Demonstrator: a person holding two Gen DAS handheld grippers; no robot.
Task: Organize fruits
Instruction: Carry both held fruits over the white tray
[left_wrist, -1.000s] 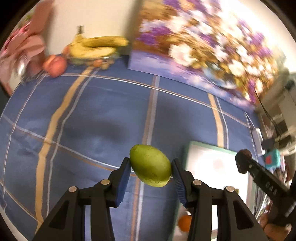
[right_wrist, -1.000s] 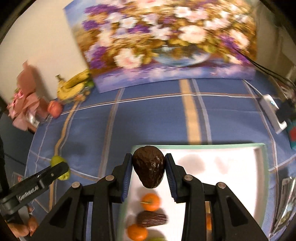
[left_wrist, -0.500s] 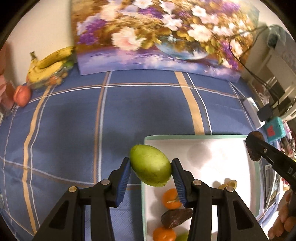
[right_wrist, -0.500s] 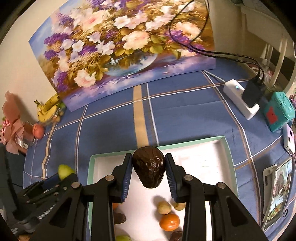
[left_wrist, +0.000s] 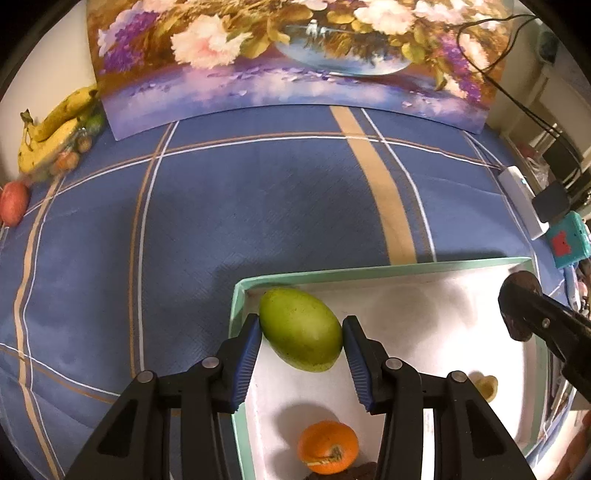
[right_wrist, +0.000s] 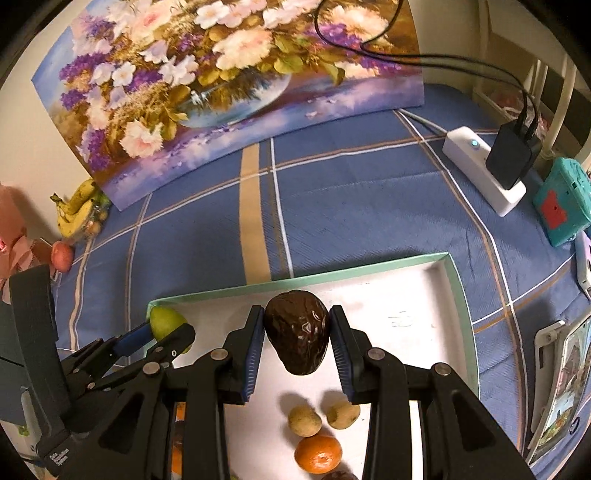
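**Both grippers hold fruit over the white tray**

The left gripper (left_wrist: 301, 332) clamps a green mango (left_wrist: 300, 329) between its blue pads, above the near-left corner of the mint-rimmed tray (left_wrist: 388, 271). The right gripper (right_wrist: 297, 332) grips a dark brown avocado (right_wrist: 297, 330) above the tray's middle. In the tray lie a tangerine (right_wrist: 318, 453) and two small tan round fruits (right_wrist: 304, 420), close together. The tray sits on a blue plaid tablecloth (left_wrist: 221, 206). At the far left, bananas (left_wrist: 55, 129) and a red apple (left_wrist: 13, 202) lie beside a floral painting (right_wrist: 221, 81) leaning on the wall.
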